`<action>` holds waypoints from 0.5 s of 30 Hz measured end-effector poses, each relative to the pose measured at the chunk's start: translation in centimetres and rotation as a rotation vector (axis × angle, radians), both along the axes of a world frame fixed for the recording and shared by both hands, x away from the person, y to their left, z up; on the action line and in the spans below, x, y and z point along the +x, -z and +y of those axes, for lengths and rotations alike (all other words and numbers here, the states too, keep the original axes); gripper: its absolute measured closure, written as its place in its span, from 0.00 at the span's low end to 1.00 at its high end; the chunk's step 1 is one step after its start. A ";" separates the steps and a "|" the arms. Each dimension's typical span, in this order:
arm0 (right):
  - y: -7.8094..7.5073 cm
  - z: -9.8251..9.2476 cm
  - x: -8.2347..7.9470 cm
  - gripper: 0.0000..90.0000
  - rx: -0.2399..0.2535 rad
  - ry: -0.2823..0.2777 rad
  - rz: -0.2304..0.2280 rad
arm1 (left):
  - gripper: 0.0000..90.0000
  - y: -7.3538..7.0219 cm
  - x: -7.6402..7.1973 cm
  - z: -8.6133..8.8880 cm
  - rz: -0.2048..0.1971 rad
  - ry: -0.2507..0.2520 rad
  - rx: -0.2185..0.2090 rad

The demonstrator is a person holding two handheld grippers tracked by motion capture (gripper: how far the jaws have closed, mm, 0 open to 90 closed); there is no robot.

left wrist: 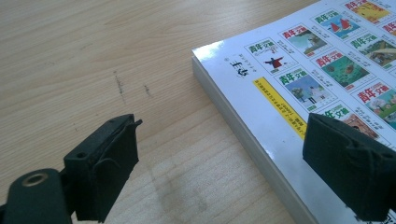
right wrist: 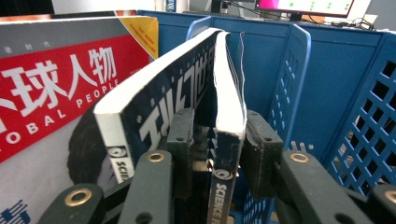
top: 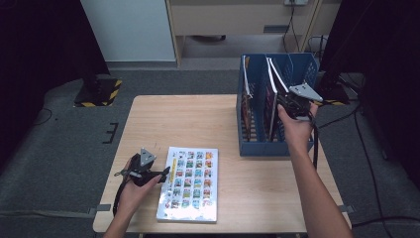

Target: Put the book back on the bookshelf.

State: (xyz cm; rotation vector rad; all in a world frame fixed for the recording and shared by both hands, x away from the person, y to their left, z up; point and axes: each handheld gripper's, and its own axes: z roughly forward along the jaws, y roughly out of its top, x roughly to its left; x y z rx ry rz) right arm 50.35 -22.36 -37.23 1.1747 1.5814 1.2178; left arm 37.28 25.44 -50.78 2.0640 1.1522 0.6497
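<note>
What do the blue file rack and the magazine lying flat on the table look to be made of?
Blue file rack: looks like moulded plastic with a matte finish; its walls are pierced with a regular grid of holes. Magazine: paper, with a glossy coated cover, judging by the glare on its corner in the left gripper view and the stacked page edges along its side.

two bare forearms with no sleeves, each hand carrying a black two-jaw gripper. the left gripper and right gripper both wear a grey three-cornered plate on top and trail a black cable. brass-coloured rivets dot the black jaw arms.
</note>
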 end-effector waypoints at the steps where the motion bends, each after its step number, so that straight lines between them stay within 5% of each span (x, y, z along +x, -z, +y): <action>1: 0.0 0.0 -0.1 0.76 0.001 0.001 0.000 | 0.11 0.0 0.0 0.0 0.000 0.000 0.001; 15: 0.4 0.3 -1.2 0.80 -0.011 0.014 0.013 | 0.11 0.0 -0.1 -0.1 0.001 0.004 0.004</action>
